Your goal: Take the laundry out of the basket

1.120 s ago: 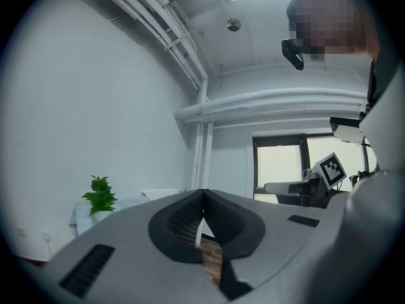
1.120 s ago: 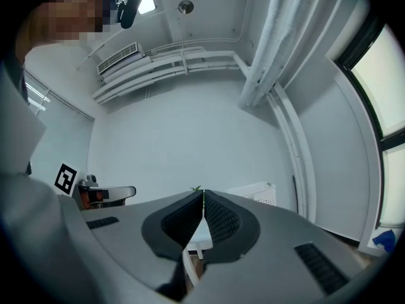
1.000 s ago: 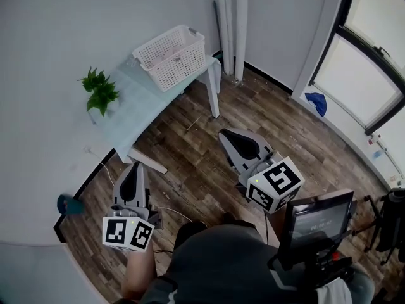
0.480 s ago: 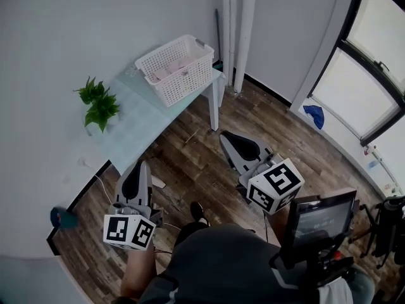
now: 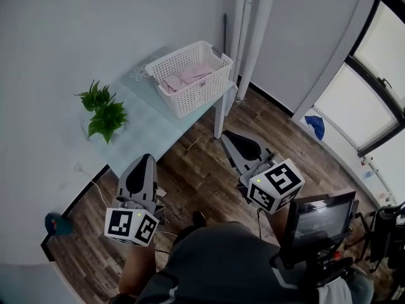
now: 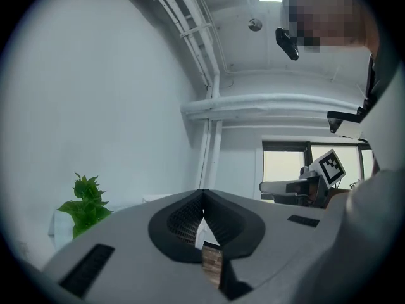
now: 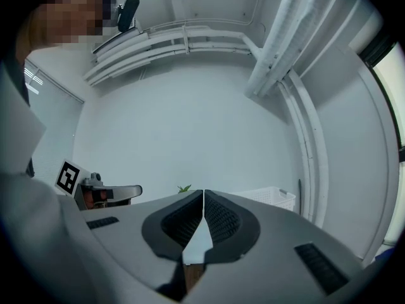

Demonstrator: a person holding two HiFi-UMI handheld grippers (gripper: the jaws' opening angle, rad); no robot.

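Lying in basket [image 5: 201,99], laundry [image 5: 187,77] well beyond fingers | left gripper [image 5: 145,159], right gripper [image 5: 228,135] closed, empty

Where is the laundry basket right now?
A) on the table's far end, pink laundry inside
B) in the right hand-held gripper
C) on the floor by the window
A: the white laundry basket sits at the far end of the table, pink laundry in it.

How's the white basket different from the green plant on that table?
The basket is white lattice holding pink laundry; the plant is green and leafy. The basket sits at the far end by the pipes, the plant nearer, against the wall. Both stand on the table.
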